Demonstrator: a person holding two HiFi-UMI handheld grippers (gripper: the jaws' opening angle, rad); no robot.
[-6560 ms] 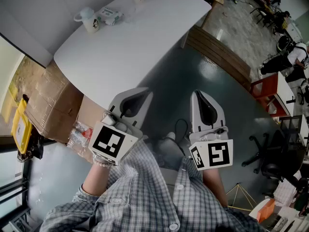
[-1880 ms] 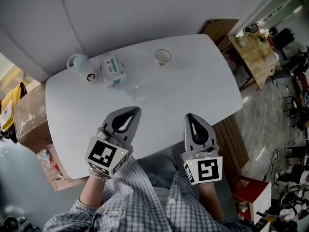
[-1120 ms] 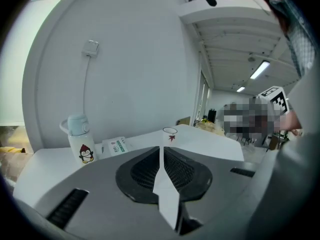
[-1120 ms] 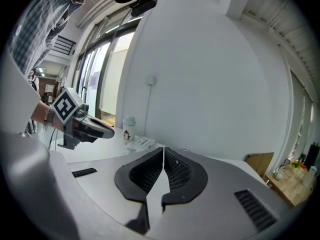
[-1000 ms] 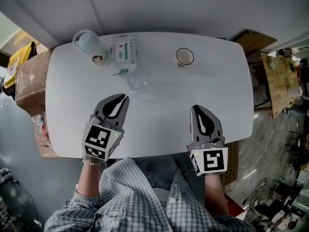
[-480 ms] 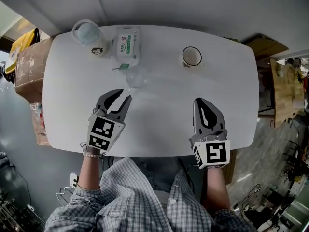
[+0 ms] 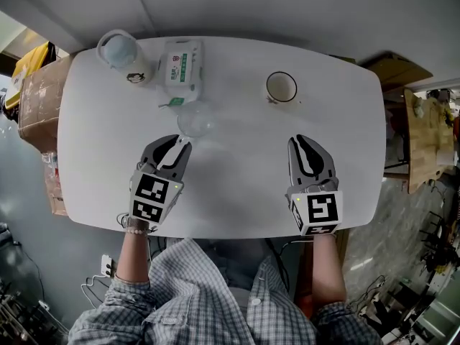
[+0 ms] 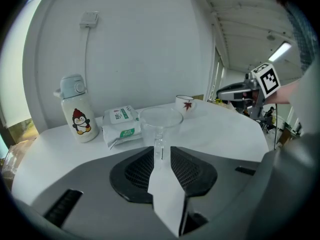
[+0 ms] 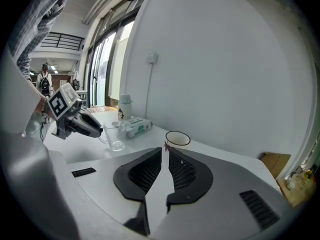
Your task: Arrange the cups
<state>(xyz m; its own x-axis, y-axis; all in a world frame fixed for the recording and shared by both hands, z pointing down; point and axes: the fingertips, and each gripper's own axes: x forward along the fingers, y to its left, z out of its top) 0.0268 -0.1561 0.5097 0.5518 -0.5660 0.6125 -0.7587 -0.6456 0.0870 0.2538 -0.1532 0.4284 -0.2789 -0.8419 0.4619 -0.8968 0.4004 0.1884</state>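
Left tool (image 8: 161, 152): jaws a little apart, nothing clamped yet; thin clear handle of the glass cup (image 8: 161, 119) right at the mouth of the gap.
Right tool (image 9: 165, 153): jaws together, empty; over the near right part of the worktop (image 7: 237, 192), pointed toward the white cup (image 7: 281, 87).
Cups: glass cup left of the worktop's middle, just beside the wipes pack (image 7: 181, 65); white cup upright, well apart to the right.
Bystander: penguin bottle (image 7: 118, 51) at the far left corner.
Step in hand (judged): taking the glass cup by its handle with the left tool.
Approach: keep the handle centred in the gap; push in until the jaws cover the handle's whole depth, not just its outer edge.
Closing: squeeze slowly; probably slick to hold, being clear glass, so get a firm hold before any lift.
Lift: straight up, cup kept upright, clear of the wipes pack.
Risk: a nudge from one jaw tip sliding or tipping the cup; an off-centre grip letting it swing.
Right tool next: open up before reaching for the white cup.
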